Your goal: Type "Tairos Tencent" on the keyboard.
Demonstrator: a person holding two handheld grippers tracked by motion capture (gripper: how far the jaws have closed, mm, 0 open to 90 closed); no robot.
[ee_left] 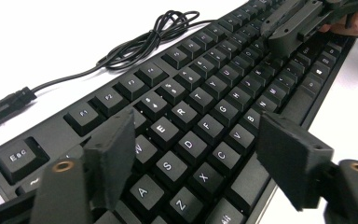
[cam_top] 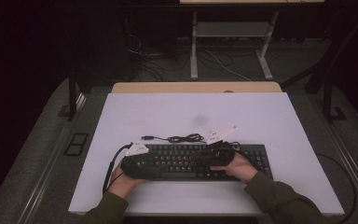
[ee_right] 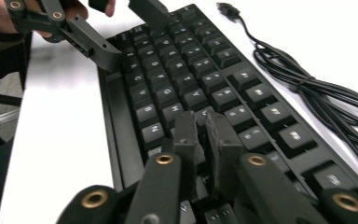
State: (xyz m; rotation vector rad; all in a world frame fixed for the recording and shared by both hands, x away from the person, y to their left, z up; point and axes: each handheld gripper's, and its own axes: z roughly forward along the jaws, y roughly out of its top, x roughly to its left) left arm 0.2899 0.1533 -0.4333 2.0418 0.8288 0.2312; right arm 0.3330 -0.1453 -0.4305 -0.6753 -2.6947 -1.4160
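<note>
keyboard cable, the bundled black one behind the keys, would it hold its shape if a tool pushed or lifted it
Probably not. The cable lies in loose loops tied at one spot, so it would likely sag and trail if lifted. Pushed, it would probably slide and bunch on the smooth white table rather than roll. It looks thin, so likely light, though the keyboard may anchor one end.

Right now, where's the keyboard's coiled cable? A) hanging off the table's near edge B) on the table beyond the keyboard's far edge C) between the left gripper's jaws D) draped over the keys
B: the cable lies bundled on the table just past the far edge of the keyboard, clear of the keys and of both grippers.
</note>
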